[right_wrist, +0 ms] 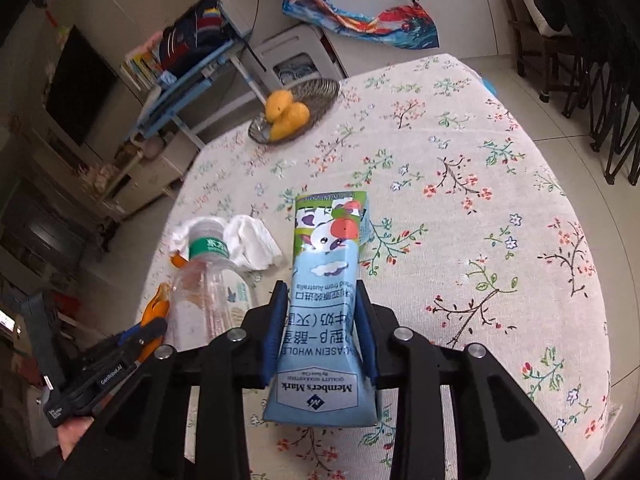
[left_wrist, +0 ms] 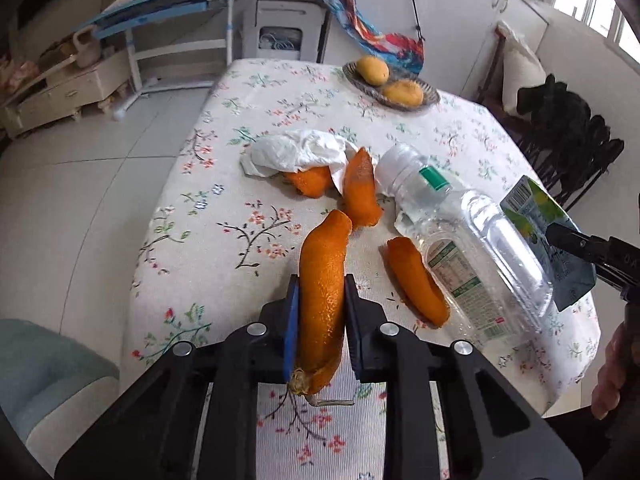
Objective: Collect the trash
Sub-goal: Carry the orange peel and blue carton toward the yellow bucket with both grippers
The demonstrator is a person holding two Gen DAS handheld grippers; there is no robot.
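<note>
1. Left gripper point(left_wrist: 321, 294): both pads are pressed against a long strip of orange peel point(left_wrist: 322, 296), which is clamped lengthwise and raised above the tablecloth point(left_wrist: 224, 216).
2. Right gripper point(right_wrist: 320, 312): the jaws are closed on a flattened blue milk carton point(right_wrist: 326, 300), printed side up, held above the table.
3. Loose peel: 1 piece point(left_wrist: 418, 280) lies just right of the left gripper, touching the side of the clear plastic bottle point(left_wrist: 472, 240). 2 further pieces point(left_wrist: 360, 190) lie beyond it; 1 of them is partly under the crumpled white tissue point(left_wrist: 300, 152).
4. Plastic bottle: it lies on its side between the 2 grippers, white cap pointing away toward the tissue.
5. Far edge of the table: a woven tray point(left_wrist: 430, 98) holds 2 yellow fruits point(left_wrist: 373, 70).
</note>
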